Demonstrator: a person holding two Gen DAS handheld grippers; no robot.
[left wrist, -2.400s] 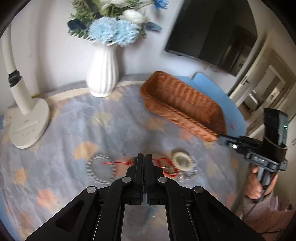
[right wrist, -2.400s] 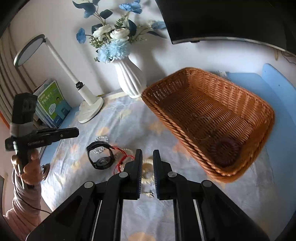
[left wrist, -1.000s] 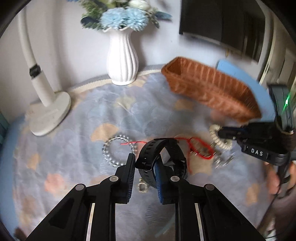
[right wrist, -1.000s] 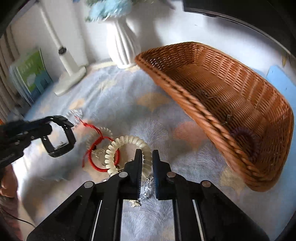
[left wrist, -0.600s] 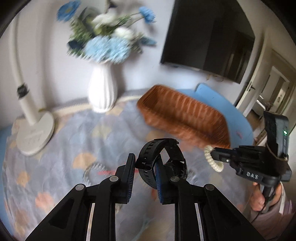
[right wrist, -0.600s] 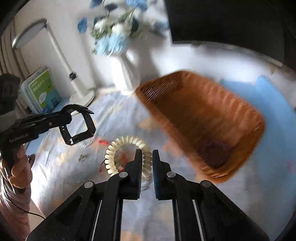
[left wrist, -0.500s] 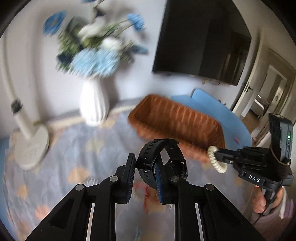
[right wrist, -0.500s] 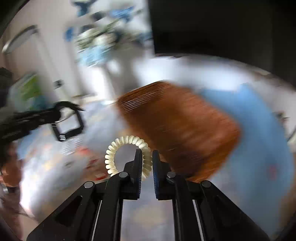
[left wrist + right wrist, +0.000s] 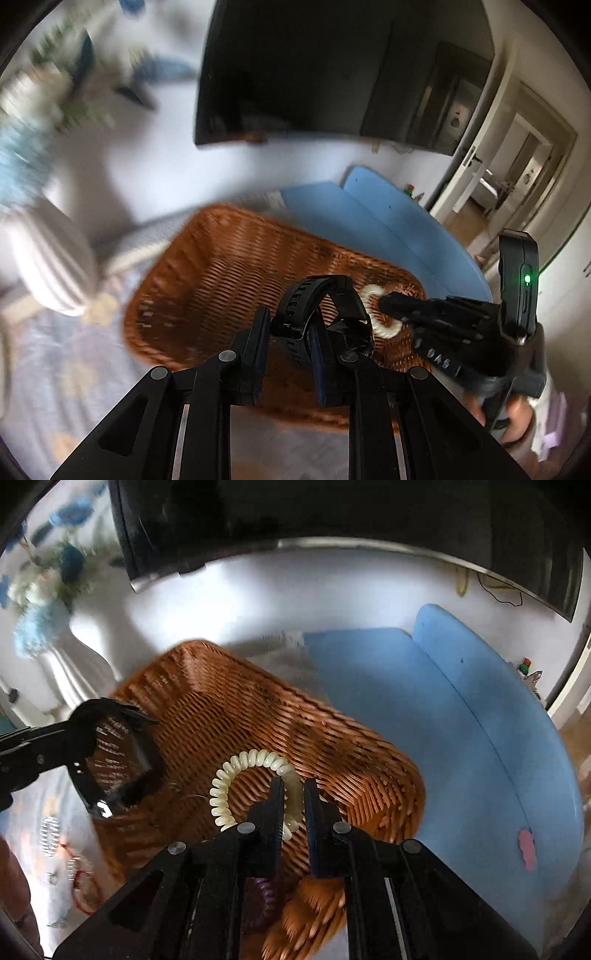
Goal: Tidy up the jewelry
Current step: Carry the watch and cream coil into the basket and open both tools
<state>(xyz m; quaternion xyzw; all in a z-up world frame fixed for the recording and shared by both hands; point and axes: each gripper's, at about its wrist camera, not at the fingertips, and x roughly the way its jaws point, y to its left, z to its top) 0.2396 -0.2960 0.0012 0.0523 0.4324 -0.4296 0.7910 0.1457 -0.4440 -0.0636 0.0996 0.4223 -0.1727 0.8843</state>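
Observation:
My left gripper (image 9: pixel 288 339) is shut on the strap of a black watch (image 9: pixel 325 306), which it holds in the air over the brown wicker basket (image 9: pixel 207 266). My right gripper (image 9: pixel 293 794) is shut on a cream spiral bracelet (image 9: pixel 236 768), also held above the basket (image 9: pixel 207 701). In the left wrist view the right gripper (image 9: pixel 384 304) comes in from the right, with the cream bracelet (image 9: pixel 388 330) just behind the watch. In the right wrist view the left gripper (image 9: pixel 74 738) enters from the left with the watch (image 9: pixel 122 768). A purple coil (image 9: pixel 266 893) lies in the basket.
A red cord bracelet (image 9: pixel 85 890) and a bead bracelet (image 9: pixel 50 830) lie on the patterned cloth left of the basket. A white vase (image 9: pixel 51 273) with blue flowers stands at the back left. A blue mat (image 9: pixel 461 738) lies right of the basket, with a dark screen on the wall.
Both grippers have risen off the cloth and swung right to above the basket, the left one with the watch, the right one with the cream bracelet. Their grips are unchanged.

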